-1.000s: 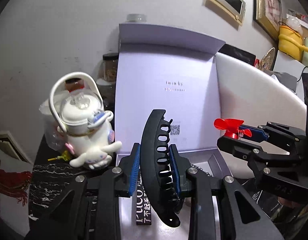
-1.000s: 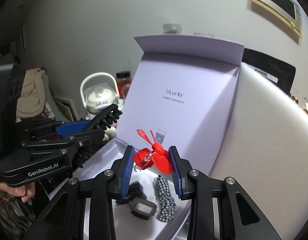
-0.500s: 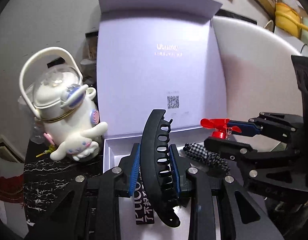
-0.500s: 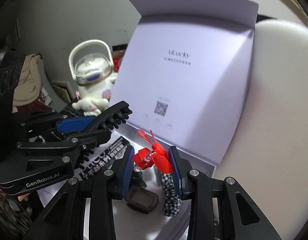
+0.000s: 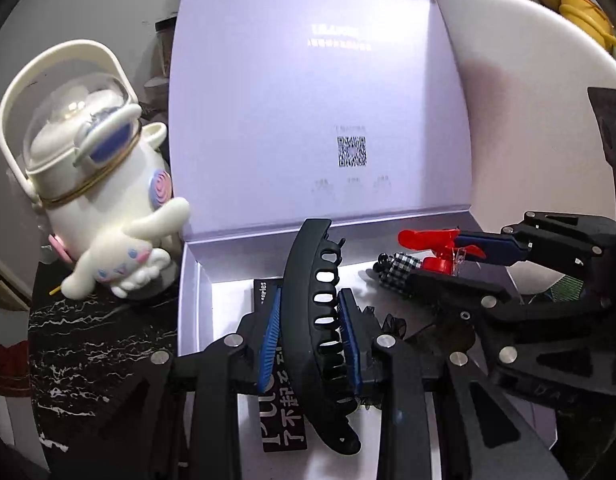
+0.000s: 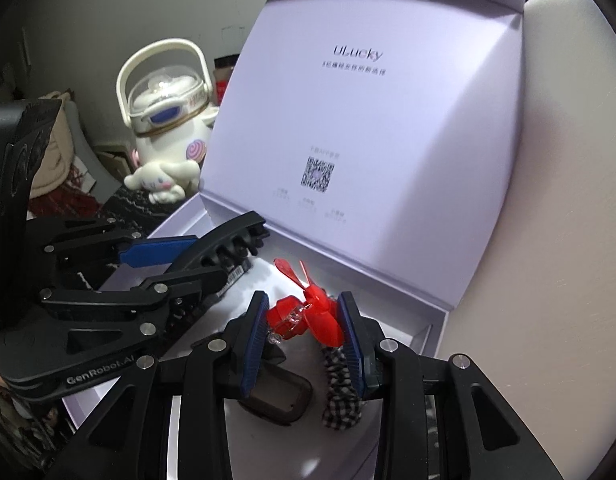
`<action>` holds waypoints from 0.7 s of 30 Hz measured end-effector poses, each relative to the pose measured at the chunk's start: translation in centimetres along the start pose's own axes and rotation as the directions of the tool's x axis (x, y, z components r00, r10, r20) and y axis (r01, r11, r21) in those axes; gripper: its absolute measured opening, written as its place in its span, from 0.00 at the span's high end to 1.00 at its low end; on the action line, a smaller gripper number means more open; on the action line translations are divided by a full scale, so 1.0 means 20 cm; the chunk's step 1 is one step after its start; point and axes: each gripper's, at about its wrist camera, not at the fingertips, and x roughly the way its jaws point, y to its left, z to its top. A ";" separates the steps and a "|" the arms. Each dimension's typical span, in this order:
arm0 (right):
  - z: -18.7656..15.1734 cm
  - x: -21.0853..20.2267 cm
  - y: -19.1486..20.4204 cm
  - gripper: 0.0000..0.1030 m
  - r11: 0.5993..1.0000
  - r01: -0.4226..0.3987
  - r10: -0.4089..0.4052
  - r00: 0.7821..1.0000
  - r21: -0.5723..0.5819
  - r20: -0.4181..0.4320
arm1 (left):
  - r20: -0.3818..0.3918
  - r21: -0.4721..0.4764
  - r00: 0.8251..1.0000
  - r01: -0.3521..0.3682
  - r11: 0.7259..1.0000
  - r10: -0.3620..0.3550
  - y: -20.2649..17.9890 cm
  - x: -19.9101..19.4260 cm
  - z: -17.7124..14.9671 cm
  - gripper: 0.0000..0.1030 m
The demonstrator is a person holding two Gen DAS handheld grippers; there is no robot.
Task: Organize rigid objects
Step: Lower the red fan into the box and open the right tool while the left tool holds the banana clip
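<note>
In the left wrist view, the left gripper (image 5: 310,344) is pointing steeply down over the open box (image 5: 196,300), its jaws clamping one black hair claw (image 5: 308,312) whose lower end is hiding part of one black label (image 5: 286,432). In the right wrist view, the right gripper (image 6: 304,334) is tilting down likewise, its jaws pinching one red hair clip (image 6: 308,312) above one checked scrunchie (image 6: 340,396) and one dark case (image 6: 282,398), both partly covered, while one white kettle (image 6: 168,120) is standing beside the box.
</note>
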 end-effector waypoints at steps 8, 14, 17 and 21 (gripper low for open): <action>-0.01 0.09 -0.01 0.66 1.000 0.014 -0.014 0.999 -0.004 -0.053 | -0.050 -0.051 0.999 -0.018 0.999 0.015 0.01 0.10 0.01 0.73; -0.01 0.14 0.03 0.65 0.998 0.052 -0.055 0.996 -0.044 -0.071 | -0.068 -0.027 0.997 -0.030 0.999 0.028 -0.04 0.14 0.02 0.73; 0.00 0.14 0.03 0.65 0.998 0.051 -0.053 0.996 -0.039 -0.071 | -0.053 -0.037 0.999 -0.016 0.999 0.014 -0.04 0.12 0.01 0.73; -0.01 0.12 0.03 0.65 0.998 0.056 -0.058 0.996 -0.042 -0.069 | -0.015 -0.023 0.999 -0.029 0.999 0.028 -0.05 0.08 0.00 0.73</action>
